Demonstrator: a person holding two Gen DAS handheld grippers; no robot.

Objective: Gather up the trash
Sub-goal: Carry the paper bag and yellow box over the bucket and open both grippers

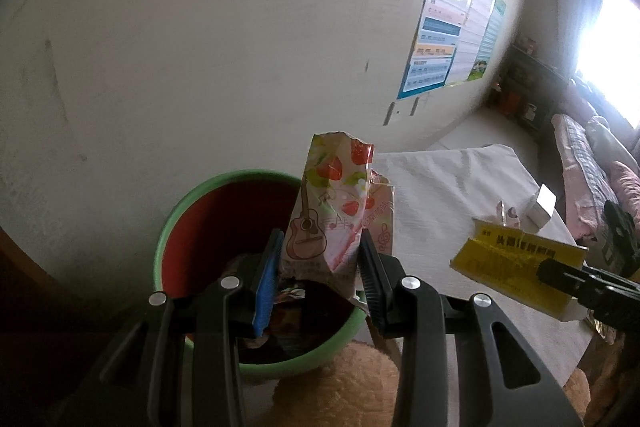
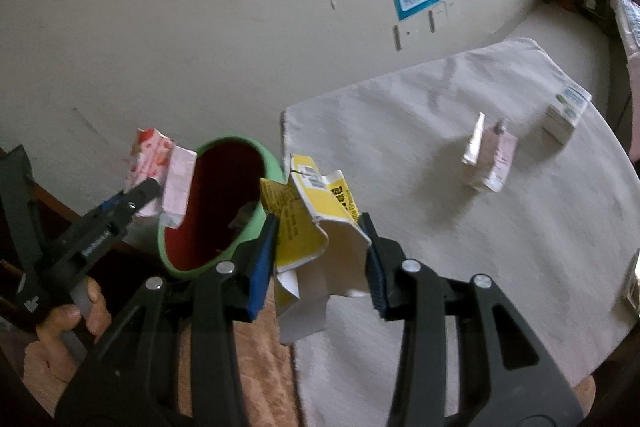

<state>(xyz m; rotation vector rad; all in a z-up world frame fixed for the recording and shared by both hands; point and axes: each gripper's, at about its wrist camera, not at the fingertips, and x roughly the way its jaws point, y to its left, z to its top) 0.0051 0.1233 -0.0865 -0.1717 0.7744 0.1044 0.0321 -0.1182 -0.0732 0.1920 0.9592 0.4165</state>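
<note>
While both pieces hang over the green bin (image 2: 218, 205), could miss on release — strawberry wrapper (image 1: 332, 211), pinched in the left gripper (image 1: 320, 263), sits above the rim (image 1: 176, 211) nearest the wall and might tip outside. Yellow carton (image 2: 316, 223), clamped in the right gripper (image 2: 320, 255), hangs just short of the bin's near edge; let go now, likely to land on the white cloth (image 2: 460, 227). 2 more scraps wait on that cloth: a pink packet (image 2: 490, 161) and a small box (image 2: 566, 113). Bin contents dark, hard to make out — floor beneath hidden too.
</note>
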